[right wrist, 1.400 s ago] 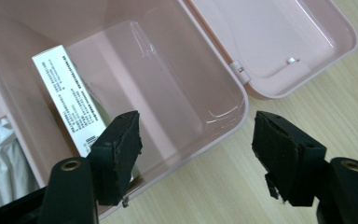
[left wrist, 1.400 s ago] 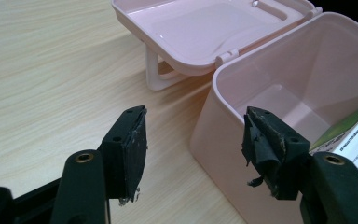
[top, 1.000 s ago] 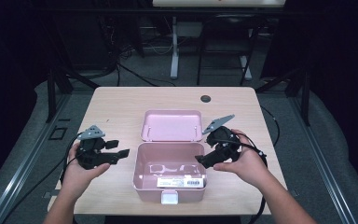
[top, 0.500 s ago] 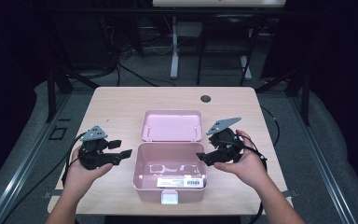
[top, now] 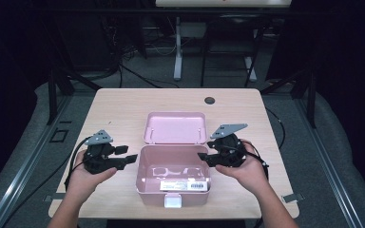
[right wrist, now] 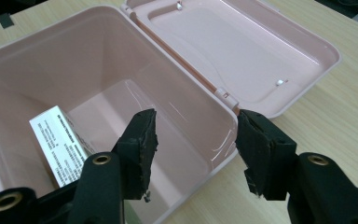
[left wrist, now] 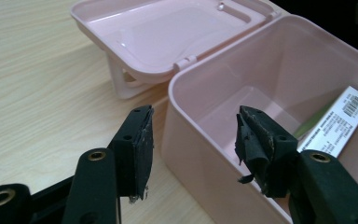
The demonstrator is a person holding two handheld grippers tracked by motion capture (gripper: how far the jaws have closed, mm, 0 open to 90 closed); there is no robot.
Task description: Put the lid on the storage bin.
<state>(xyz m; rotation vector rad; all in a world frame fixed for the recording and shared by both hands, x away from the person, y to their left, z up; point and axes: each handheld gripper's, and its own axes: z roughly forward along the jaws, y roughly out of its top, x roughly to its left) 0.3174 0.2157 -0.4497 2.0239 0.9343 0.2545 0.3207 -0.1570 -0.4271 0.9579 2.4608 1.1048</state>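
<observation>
Non-task items: a light wooden table (top: 123, 109) occupies the centre of the high view. A small dark round grommet (top: 210, 100) sits near the table's far edge, right of centre. Above the table, at upper centre, a white stand leg (top: 177, 47) rises from grey floor (top: 323, 142), with black cables (top: 138, 76) upper left.

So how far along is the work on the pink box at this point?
Done: the pink box stands open, its lid laid back. In hand: the left gripper and right gripper each straddle a side wall, jaws just closing, pads not yet pressing. Left, probably: gripping and moving the box.
</observation>
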